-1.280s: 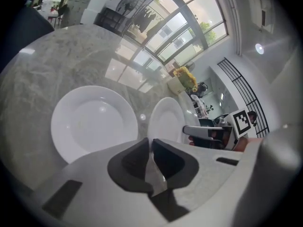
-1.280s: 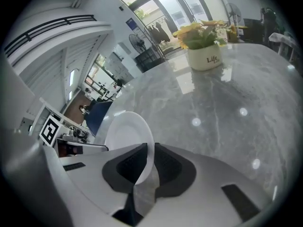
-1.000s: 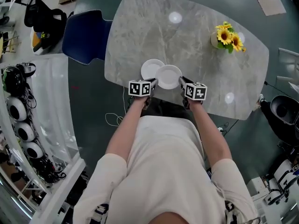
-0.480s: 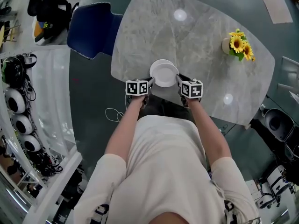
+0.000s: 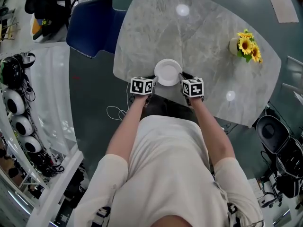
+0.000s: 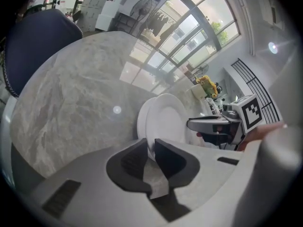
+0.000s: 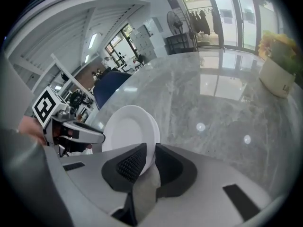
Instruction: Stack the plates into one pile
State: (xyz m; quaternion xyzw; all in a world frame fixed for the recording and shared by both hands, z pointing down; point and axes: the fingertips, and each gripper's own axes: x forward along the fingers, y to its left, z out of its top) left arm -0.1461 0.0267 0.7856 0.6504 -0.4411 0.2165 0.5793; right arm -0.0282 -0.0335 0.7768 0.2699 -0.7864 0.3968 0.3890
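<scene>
The two plates lie together just inside the worktop's [image 5: 189, 32] near edge, in the lower middle of the head view. The top plate [image 5: 168, 72] rests on the lower plate [image 6: 140, 122], of which the left gripper view shows only a crescent of rim at the left side. So the pile looks slightly off-centre rather than nested true.

The left gripper [image 5: 154, 81] has the top plate's rim in the narrow gap between its jaws. These have just been opening and appear to have eased off the rim, though only a little. The right gripper [image 5: 182, 77] stands the same way on the opposite rim, its jaws also just opening, slightly apart, with the plate edge between them.

The main risk, as I judge it, is in the pull-back. With the jaws so little apart, a pad could catch the rim and drag the top plate toward the person. The pile sits close to the edge, so a drag could carry the plate off the worktop.

If one gripper lets go cleanly and the other catches, the plate could tip or skid across the glazed plate beneath. Lifting either gripper before clearing the rim would lever the plate up and drop it, which could chip it.
</scene>
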